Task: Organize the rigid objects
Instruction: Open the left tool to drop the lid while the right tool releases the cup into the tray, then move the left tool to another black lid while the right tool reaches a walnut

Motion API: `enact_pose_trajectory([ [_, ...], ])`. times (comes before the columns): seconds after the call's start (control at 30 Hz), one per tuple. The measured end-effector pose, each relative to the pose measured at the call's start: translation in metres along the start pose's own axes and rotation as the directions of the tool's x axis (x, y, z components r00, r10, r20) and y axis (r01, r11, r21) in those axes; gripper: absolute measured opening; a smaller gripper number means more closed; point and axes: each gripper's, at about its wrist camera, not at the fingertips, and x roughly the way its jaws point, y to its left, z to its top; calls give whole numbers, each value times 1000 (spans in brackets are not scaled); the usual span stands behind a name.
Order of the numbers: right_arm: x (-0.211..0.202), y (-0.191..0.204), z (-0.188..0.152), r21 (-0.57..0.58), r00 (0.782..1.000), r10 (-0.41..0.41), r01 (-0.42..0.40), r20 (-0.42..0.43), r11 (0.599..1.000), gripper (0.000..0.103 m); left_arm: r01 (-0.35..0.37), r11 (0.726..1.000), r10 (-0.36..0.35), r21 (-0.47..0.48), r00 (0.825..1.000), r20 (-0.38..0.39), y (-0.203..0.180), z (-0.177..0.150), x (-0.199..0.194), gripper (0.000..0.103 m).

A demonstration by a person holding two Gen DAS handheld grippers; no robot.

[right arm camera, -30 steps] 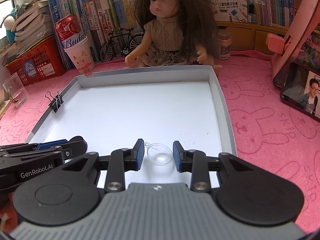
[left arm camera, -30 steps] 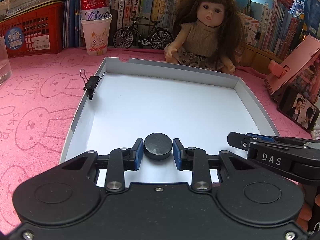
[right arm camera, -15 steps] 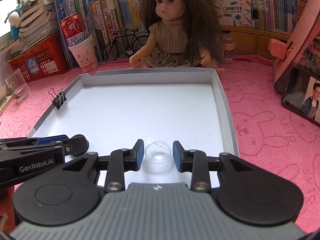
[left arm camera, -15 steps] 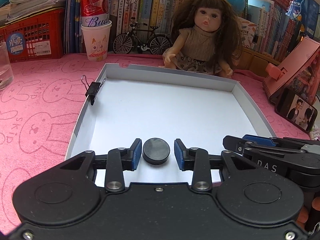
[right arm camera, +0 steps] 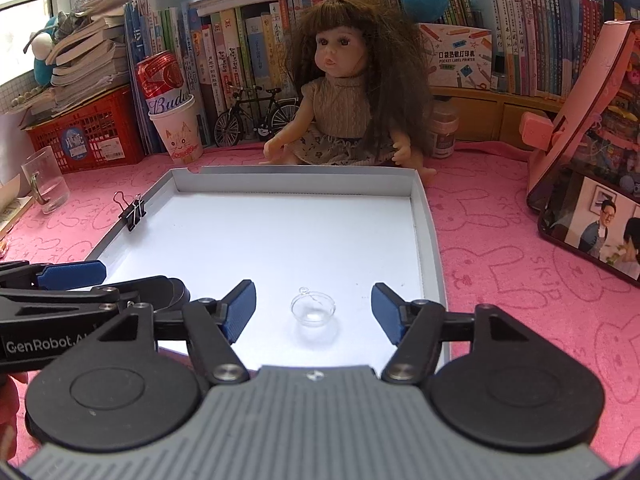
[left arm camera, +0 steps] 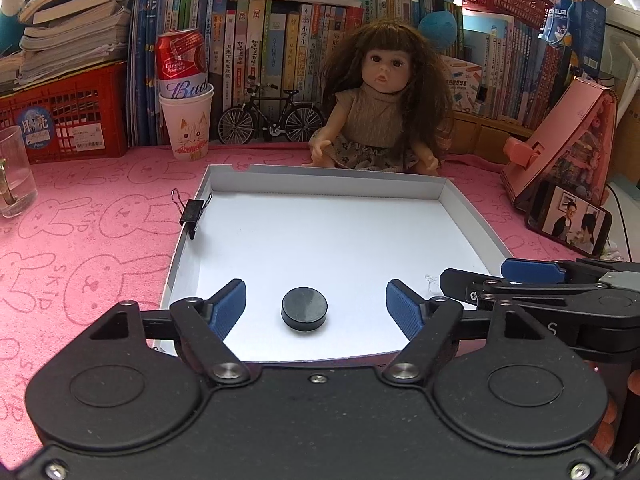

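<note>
black disc [left arm camera: 304, 308] on tray [left arm camera: 320, 178] between opening left tool [left arm camera: 316, 312] pads, untouched

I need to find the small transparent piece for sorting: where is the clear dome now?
In the right wrist view, the clear dome lies on the white tray floor near its front right corner, untouched between the opening pads of the right gripper.

**Count of items, placed relative to the shallow white cardboard tray [left arm camera: 460, 204]**

- One black round puck-shaped disc [left arm camera: 304, 308], inside, near edge.
- One clear plastic dome with a tiny loop [right arm camera: 313, 310], inside, near edge.
- One black metal binder clip [left arm camera: 192, 213], on left wall.
- One long-haired brown-haired doll [left arm camera: 384, 112], behind.
</note>
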Motion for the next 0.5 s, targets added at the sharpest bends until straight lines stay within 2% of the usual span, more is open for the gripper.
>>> enact_pose_trajectory([
  [0.13, -10, -1, -2, -4, 1000, -3, 3, 20, 1000, 83, 9, 1000, -9, 4, 1000, 19, 0, -3, -13, 80],
  [0.5, -35, 0, -15, -26, 999, -30, 32, 43, 999, 87, 34, 999, -33, -7, 998, 50, 5, -20, -43, 83],
])
